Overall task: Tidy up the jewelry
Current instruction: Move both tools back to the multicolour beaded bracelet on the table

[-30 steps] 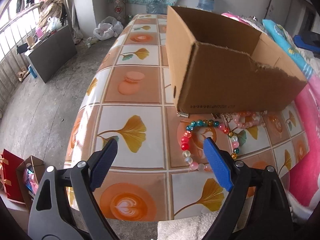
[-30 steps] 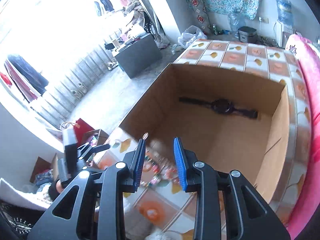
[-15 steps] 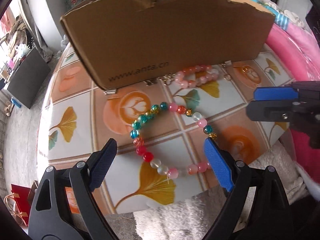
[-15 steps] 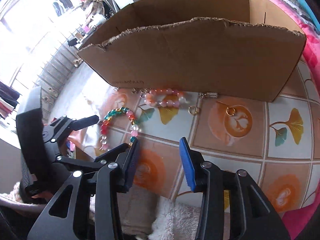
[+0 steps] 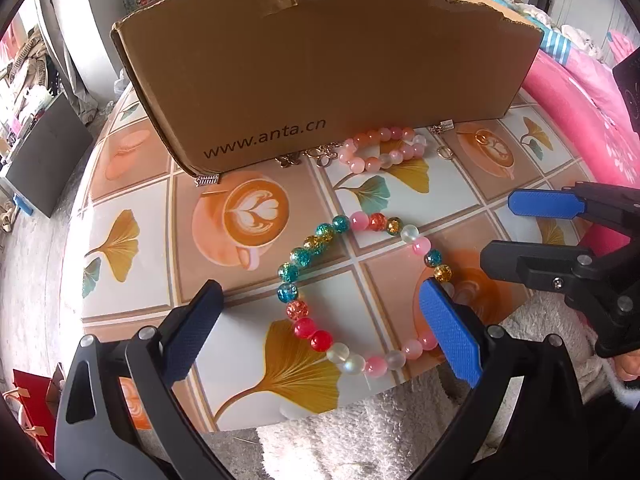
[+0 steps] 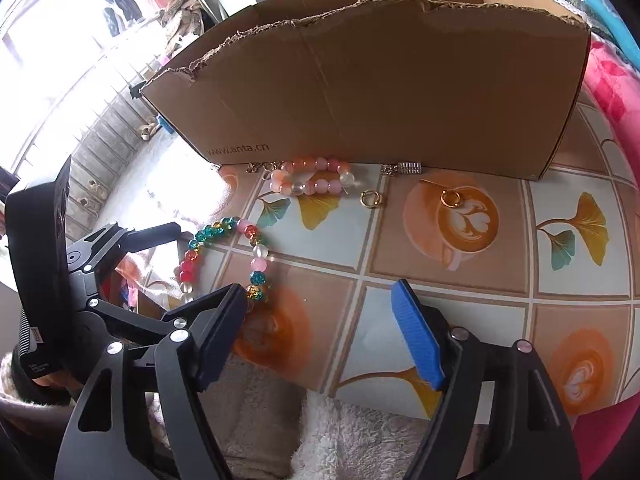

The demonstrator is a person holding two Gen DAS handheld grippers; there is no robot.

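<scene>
Cardboard box (image 5: 328, 68) stands on the counter (image 5: 132, 272), interior hidden; just before its front wall lie a pink bead bracelet (image 5: 380, 150), partly hidden chains and two gold rings. Nearer the counter edge, the multicoloured bead bracelet (image 5: 360, 292) lies between the left tongs (image 5: 320, 332), opening wide, one pad covering some beads. Right tongs (image 6: 320, 332), to its right, are opening, empty.

We see a multicoloured bead bracelet (image 5: 356, 292) lying flat in an open loop; at its 12 o'clock, a pink bead bracelet (image 5: 382, 150) touches the cardboard box (image 5: 320, 72).
</scene>
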